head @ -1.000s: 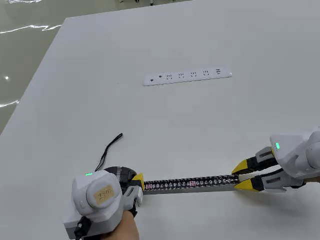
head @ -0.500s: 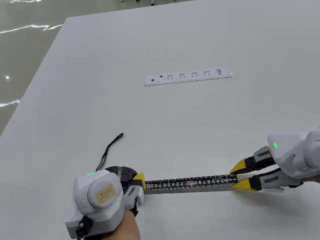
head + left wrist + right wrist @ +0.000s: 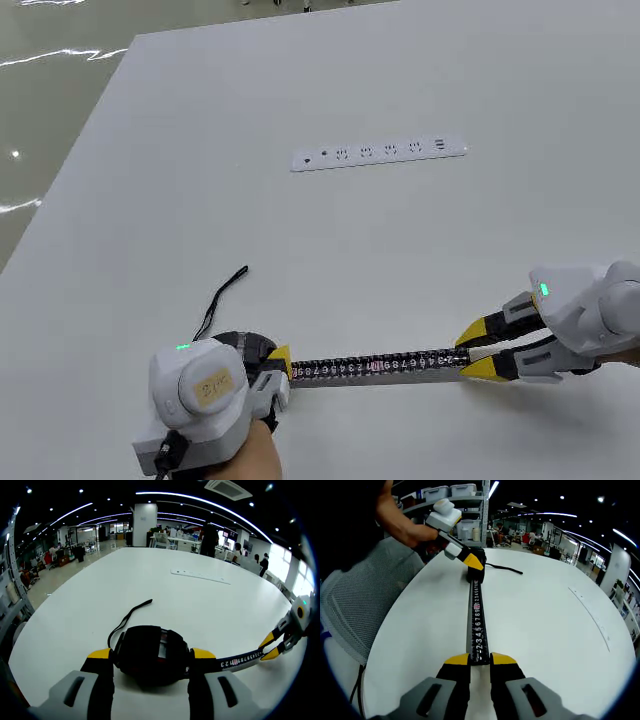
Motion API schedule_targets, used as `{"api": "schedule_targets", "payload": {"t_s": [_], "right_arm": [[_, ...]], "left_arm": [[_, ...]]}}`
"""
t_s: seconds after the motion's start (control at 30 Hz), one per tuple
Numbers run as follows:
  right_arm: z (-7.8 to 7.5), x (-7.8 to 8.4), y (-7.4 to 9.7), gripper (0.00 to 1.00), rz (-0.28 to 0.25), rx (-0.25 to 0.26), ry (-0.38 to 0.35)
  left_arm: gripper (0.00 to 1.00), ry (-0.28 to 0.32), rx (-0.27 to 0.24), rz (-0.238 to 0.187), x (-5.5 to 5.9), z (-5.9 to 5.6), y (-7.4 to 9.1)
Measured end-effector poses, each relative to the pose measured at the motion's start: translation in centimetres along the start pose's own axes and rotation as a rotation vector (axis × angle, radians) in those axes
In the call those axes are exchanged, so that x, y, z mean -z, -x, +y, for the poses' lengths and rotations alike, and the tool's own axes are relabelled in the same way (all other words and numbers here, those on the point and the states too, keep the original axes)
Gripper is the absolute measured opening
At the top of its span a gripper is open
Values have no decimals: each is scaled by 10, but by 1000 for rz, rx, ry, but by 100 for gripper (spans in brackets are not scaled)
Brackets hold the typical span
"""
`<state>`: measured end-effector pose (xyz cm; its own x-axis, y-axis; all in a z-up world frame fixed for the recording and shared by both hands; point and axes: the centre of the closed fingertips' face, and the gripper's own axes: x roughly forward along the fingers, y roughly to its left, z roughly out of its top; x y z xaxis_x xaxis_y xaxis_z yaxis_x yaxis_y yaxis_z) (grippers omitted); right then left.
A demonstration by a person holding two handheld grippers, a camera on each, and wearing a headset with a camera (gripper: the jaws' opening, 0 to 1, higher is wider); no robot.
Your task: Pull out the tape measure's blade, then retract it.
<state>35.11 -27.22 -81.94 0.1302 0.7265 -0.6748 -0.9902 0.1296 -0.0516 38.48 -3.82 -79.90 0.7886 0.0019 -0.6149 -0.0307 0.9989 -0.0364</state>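
The black tape measure case (image 3: 243,349) rests on the white table, and my left gripper (image 3: 276,366) is shut on it. In the left gripper view the case (image 3: 150,652) sits between the yellow fingertips (image 3: 100,654). Its black blade (image 3: 378,365) runs flat along the table to the right. My right gripper (image 3: 470,353) is shut on the blade's tip. In the right gripper view the blade (image 3: 477,622) stretches away from my right gripper (image 3: 480,659) to the case (image 3: 478,559). The case's black wrist strap (image 3: 222,297) trails toward the back.
A white power strip (image 3: 380,153) lies across the table beyond the tape. The table's left edge (image 3: 70,170) drops to a glossy floor. A person's arm and grey mesh (image 3: 365,595) are at the left of the right gripper view.
My right gripper has slid left toward the case with the blade tip, so less blade lies out. The left gripper and the case have stayed put.
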Motion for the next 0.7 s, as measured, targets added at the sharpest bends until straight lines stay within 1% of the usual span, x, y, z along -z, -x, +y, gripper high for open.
{"api": "schedule_targets", "payload": {"t_s": [0.4,0.7], "right_arm": [[-3,-2,-3,14,-4,-1,1],[-2,-7,-6,14,-5,-2,3]], "left_arm": [[55,-2,1,0,-1,0,0],[55,-5,1,1,-1,0,0]]}}
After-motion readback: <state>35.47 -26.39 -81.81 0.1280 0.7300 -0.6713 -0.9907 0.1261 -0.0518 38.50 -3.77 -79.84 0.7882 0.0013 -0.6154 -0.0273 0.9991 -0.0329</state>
